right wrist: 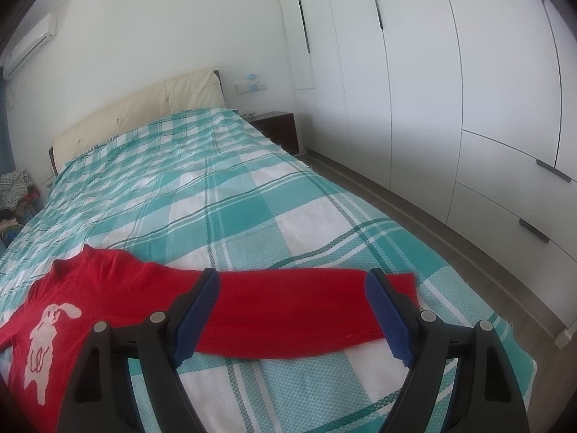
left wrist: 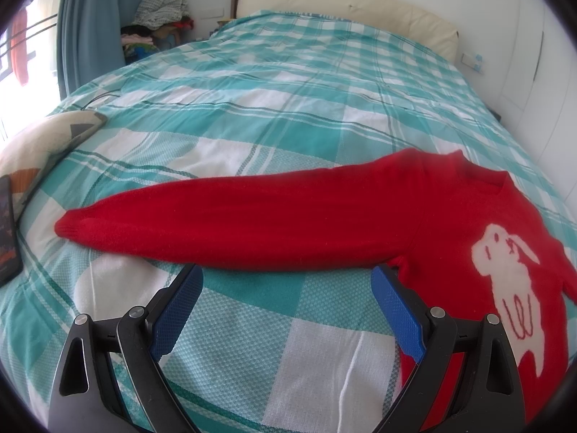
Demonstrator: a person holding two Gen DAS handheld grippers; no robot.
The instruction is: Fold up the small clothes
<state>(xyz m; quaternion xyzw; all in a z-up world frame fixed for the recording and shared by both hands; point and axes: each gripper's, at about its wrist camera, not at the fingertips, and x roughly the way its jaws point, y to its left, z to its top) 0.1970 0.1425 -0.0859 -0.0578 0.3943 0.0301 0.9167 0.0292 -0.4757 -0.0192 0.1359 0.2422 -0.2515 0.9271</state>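
Observation:
A small red sweater (left wrist: 450, 223) with a white rabbit on the chest lies flat on the teal-and-white checked bedspread (left wrist: 252, 115), both sleeves stretched out sideways. In the left wrist view one sleeve (left wrist: 216, 227) runs to the left, and my left gripper (left wrist: 288, 274) stands open just in front of it, with nothing between its blue pads. The right wrist view shows the sweater (right wrist: 90, 288) at lower left and the other sleeve (right wrist: 295, 306) reaching right. My right gripper (right wrist: 292, 281) is open above that sleeve, its fingers apart on either side.
A patterned pillow (left wrist: 39, 144) and a dark phone or tablet (left wrist: 7, 227) lie at the bed's left edge. Piled clothes (left wrist: 158, 14) sit by a blue curtain. A cream headboard (right wrist: 144, 108), a nightstand (right wrist: 277, 130) and white wardrobe doors (right wrist: 450, 90) stand along the right.

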